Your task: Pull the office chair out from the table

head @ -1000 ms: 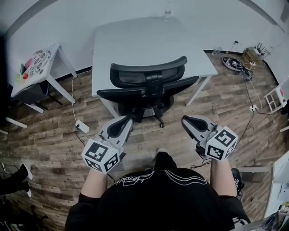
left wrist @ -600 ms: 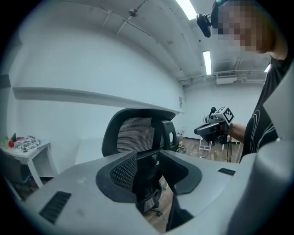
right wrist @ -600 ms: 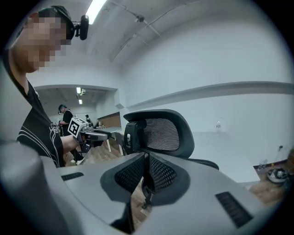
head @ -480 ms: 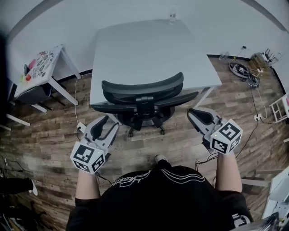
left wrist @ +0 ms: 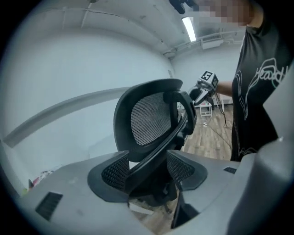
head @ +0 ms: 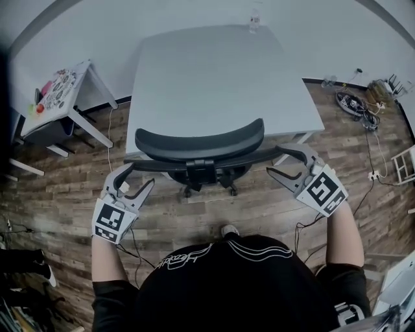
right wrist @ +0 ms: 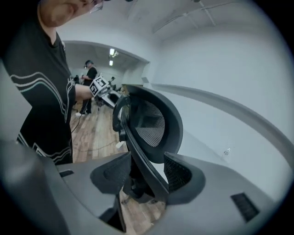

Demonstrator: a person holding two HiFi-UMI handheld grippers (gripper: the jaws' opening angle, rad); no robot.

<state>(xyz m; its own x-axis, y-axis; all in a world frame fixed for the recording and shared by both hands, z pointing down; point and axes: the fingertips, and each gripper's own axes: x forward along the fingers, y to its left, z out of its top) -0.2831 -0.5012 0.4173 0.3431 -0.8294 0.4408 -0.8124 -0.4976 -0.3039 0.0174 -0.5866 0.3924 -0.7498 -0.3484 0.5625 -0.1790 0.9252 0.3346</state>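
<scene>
Grippers: left gripper [head: 139, 176] at left end of the office chair [head: 201, 139] backrest, jaws wide, just been opening, backrest frame between them, unclamped. Right gripper [head: 275, 161] at backrest's right end, jaws likewise wide, just opening, frame between. Office chair: pushed in against table [head: 214, 71] near edge. Bottle [head: 254, 19]: beyond chair, at table's far edge.

Black mesh-backed office chair [head: 201, 146] tucked against the pale grey rectangular table [head: 214, 71] blocks the middle ahead of me, bare wood-plank floor [head: 259, 207] leaves me room either side, small white side table [head: 72, 91] far left, tangled cables [head: 353, 104] far right.
</scene>
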